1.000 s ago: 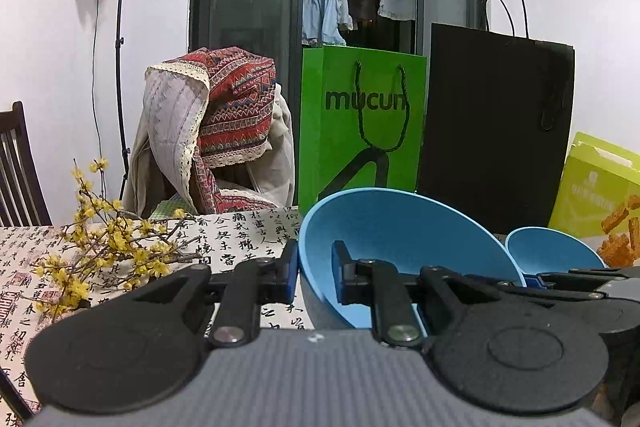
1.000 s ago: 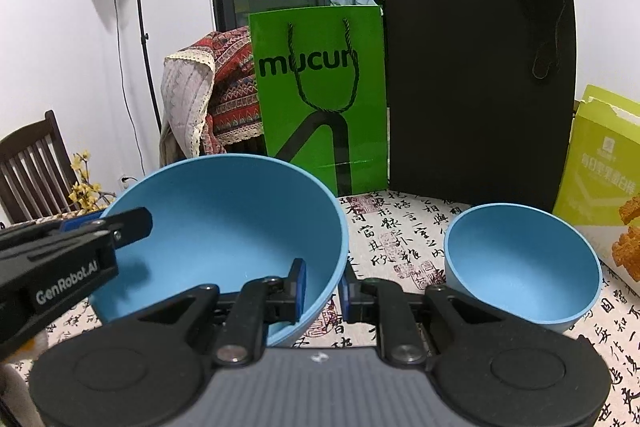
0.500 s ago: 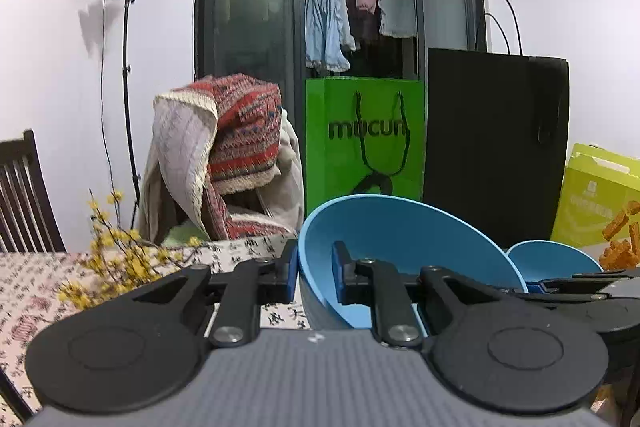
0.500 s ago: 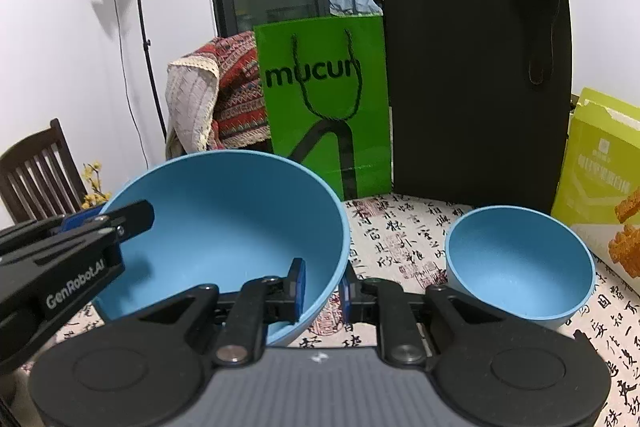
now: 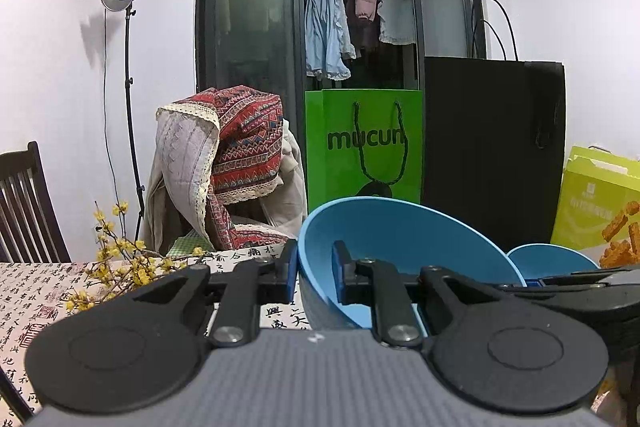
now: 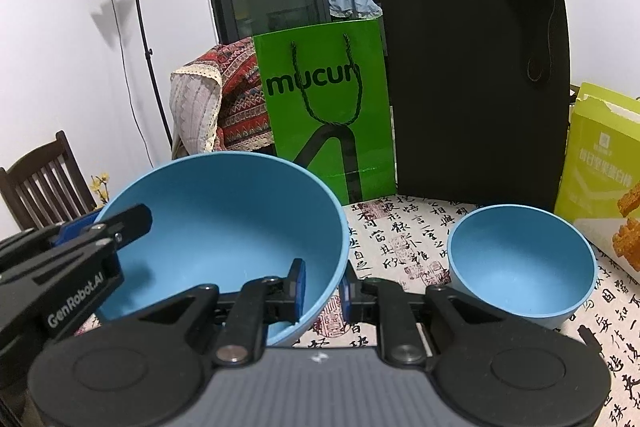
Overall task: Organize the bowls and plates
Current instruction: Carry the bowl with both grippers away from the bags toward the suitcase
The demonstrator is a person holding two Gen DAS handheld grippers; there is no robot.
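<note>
A large blue bowl is held between both grippers, tilted. My left gripper is shut on its left rim, one pad inside and one outside the wall; in the right wrist view that gripper reaches in from the left. My right gripper is shut on the bowl's near right rim, and shows as a dark arm at the right of the left wrist view. A small blue bowl stands upright on the table to the right, apart from both grippers.
Behind the bowls stand a green paper bag, a black bag and a yellow-green snack box. The tablecloth bears black calligraphy. Yellow flower sprigs lie at left, near a dark chair and a cloth-draped chair.
The left wrist view has tipped upward, so the table and bags sit lower in it. Both grippers keep their hold on the large bowl. The small bowl has not moved.
</note>
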